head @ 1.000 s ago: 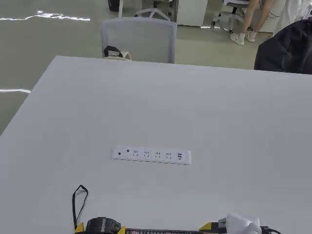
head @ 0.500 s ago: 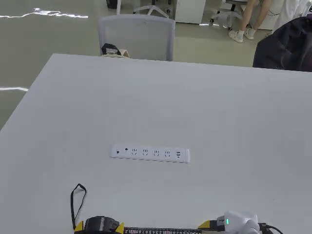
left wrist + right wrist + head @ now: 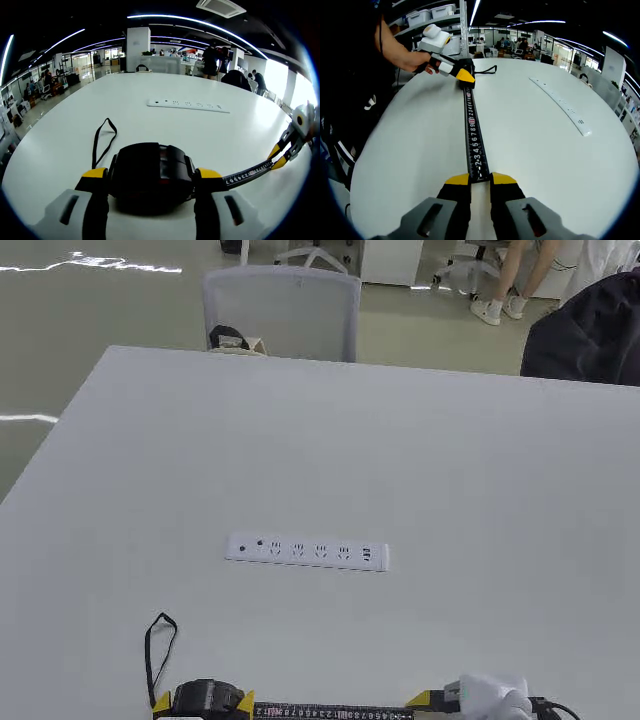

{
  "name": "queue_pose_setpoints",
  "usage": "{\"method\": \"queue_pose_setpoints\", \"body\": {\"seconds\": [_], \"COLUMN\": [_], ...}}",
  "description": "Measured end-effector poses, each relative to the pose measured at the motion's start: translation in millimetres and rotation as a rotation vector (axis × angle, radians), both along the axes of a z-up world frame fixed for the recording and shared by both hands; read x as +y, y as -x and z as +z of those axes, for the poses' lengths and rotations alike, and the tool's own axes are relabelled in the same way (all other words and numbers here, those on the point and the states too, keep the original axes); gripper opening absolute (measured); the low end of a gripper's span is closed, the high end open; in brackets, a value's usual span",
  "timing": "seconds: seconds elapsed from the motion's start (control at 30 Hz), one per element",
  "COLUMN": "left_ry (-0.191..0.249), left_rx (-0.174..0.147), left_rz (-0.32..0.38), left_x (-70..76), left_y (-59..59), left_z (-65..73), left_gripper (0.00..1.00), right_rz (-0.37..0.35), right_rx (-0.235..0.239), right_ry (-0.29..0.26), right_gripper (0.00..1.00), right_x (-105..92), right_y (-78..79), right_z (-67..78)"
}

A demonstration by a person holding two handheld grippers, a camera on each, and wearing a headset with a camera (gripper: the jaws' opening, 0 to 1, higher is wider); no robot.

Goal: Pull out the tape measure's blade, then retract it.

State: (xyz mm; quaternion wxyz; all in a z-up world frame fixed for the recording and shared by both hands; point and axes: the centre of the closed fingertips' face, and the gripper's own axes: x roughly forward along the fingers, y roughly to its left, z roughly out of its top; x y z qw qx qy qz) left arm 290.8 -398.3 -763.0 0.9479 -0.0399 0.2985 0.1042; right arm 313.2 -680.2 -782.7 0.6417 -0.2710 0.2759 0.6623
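On the person's side of the power strip (image 3: 307,552), the right gripper (image 3: 480,179) is clamped on the free end of the blade (image 3: 472,125), with both yellow-tipped jaws closed over the tip. From there the blade runs straight and flat across the white worktop (image 3: 420,440), roughly parallel to the power strip, to the black tape measure case (image 3: 150,161). The left gripper (image 3: 152,175) squeezes the case from both sides. The wrist strap (image 3: 100,140) lies slack between the case and the power strip.

A fair length is already out, though I cannot tell whether the pull is finished. To do the step well, the right gripper should move only along the blade's own line, parallel to the power strip, so the blade neither twists nor kinks at the case mouth. The left gripper should hold the case level and firm. For the retraction, it is probably better to walk the tip back under grip than to let it snap home.
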Motion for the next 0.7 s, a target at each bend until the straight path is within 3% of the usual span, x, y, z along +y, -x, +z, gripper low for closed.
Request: {"method": "queue_pose_setpoints", "body": {"seconds": [0.4, 0.7], "left_ry": [0.005, 0.015], "left_rx": [-0.004, -0.008], "left_rz": [-0.017, -0.020], "left_x": [-5.3, -3.0], "left_y": [1.6, 1.6], "left_z": [10.0, 7.0], "left_gripper": [0.66, 0.65], "right_rz": [-0.004, -0.005], "right_rx": [-0.004, -0.005], "right_ry": [0.013, 0.007], "right_gripper": [0.12, 0.12], "right_x": [-0.2, 6.1], "right_y": [-0.6, 1.5], "right_z": [-1.0, 4.2]}}
